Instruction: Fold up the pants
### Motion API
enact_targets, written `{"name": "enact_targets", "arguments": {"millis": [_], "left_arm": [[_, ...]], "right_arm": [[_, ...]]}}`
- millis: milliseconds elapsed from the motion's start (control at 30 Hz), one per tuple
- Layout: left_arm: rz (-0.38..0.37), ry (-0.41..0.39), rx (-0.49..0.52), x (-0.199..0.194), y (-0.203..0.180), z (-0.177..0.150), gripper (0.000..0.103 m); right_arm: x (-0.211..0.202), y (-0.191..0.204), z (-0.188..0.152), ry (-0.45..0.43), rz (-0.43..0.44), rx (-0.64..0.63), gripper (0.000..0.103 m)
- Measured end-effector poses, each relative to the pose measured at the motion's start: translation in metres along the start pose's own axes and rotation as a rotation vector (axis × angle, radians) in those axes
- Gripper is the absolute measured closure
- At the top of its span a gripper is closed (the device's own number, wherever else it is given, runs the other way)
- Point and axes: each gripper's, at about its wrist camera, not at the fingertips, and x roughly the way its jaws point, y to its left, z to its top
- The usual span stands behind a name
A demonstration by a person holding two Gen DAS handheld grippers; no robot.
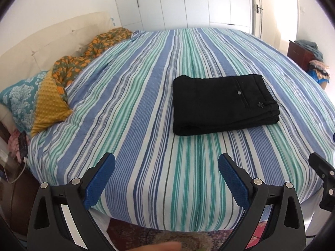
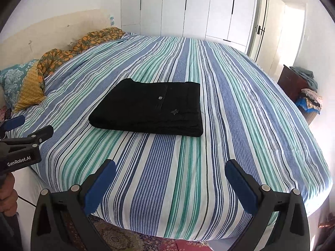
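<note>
Black pants (image 1: 224, 104) lie folded into a thick flat rectangle on the striped bed cover (image 1: 146, 125), back pocket button facing up. They also show in the right wrist view (image 2: 150, 110). My left gripper (image 1: 166, 161) is open and empty, held over the bed's near edge, well short of the pants. My right gripper (image 2: 170, 167) is open and empty, also near the bed's front edge, short of the pants. The left gripper shows at the left edge of the right wrist view (image 2: 21, 129).
Pillows and a patterned blanket (image 1: 69, 69) lie along the headboard at left. White wardrobe doors (image 1: 188, 2) stand behind the bed. A dark cabinet with clothes (image 1: 303, 56) stands at right. A patterned rug (image 2: 117, 238) lies below the bed edge.
</note>
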Motion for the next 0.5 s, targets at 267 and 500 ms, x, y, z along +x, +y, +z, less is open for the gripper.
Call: {"name": "enact_targets", "arguments": {"millis": [267, 500], "left_arm": [[-0.055, 0.028, -0.036, 0.000, 0.001, -0.001, 0.001], [-0.084, 0.023, -0.056, -0.007, 0.003, 0.001, 0.001]], "right_arm": [[-0.001, 0.002, -0.001, 0.008, -0.003, 0.015, 0.000], [-0.010, 0.001, 0.005, -0.024, -0.014, 0.027, 0.000]]}}
